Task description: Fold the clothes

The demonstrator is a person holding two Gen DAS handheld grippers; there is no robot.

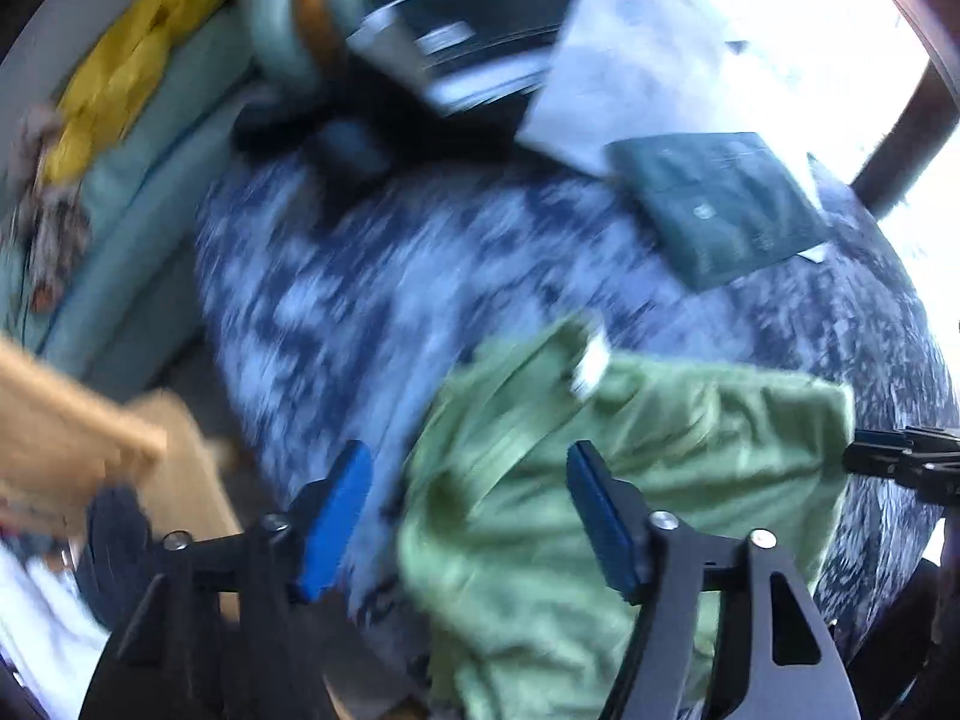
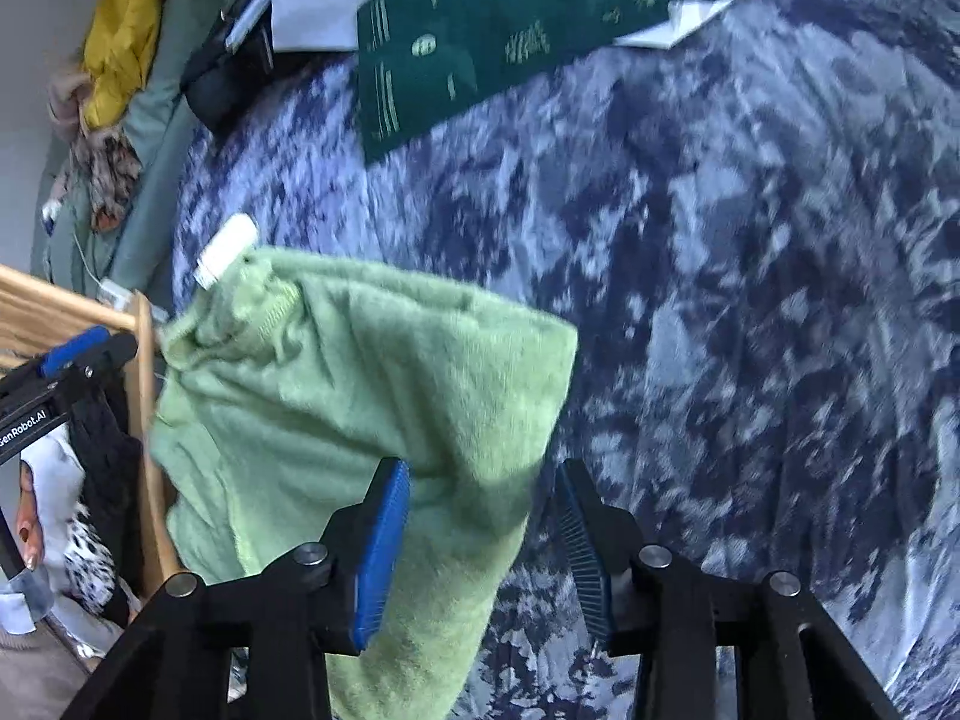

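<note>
A light green fleece garment (image 1: 660,432) with a white tag (image 1: 591,363) lies crumpled on a blue-and-white patterned bedspread (image 1: 360,300). My left gripper (image 1: 468,516) stands open above its near left part, and cloth shows between the blue pads without being pinched. In the right wrist view the garment (image 2: 360,372) runs under my right gripper (image 2: 480,540). That gripper is open too; a fold lies beside its left pad (image 2: 384,546) with a gap to the right one. The right gripper's tip (image 1: 900,462) shows at the garment's right corner.
A dark green booklet (image 2: 510,42) and white papers (image 2: 312,0) lie at the far side of the bed. A wooden rack (image 2: 144,420) with dark and white clothes stands at the left edge. Yellow cloth (image 2: 120,30) and teal bedding (image 1: 150,168) lie by the wall.
</note>
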